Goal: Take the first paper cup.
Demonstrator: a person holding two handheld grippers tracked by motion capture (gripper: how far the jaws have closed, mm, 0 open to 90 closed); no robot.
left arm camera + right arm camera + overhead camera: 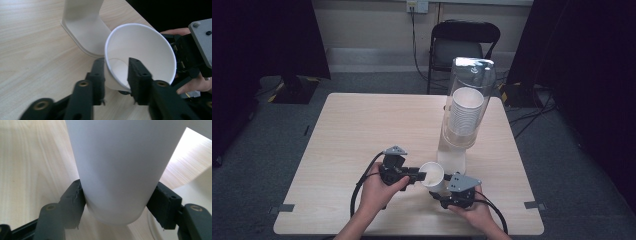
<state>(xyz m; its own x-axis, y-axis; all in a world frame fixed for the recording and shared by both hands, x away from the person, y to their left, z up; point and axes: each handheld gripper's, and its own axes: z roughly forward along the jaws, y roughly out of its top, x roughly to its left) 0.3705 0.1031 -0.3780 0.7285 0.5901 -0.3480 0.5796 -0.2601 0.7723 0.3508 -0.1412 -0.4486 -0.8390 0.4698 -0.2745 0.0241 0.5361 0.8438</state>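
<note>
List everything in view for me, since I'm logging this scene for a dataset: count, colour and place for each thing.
table: one, light wood, centre of the high view.
cup dispenser: one, clear tube on a white base, right of the table's middle, holding a stack of white cups.
paper cup: one, white, near the front edge by the dispenser base, held between both grippers.
chair: one, black frame and grey seat, beyond the table.
tape marks: two, grey, on the floor by the table's near corners.
left hand-held gripper: one, black, one jaw inside and one outside the cup's rim.
right hand-held gripper: one, black with grey plate, jaws clamped around the cup's lower wall.
</note>
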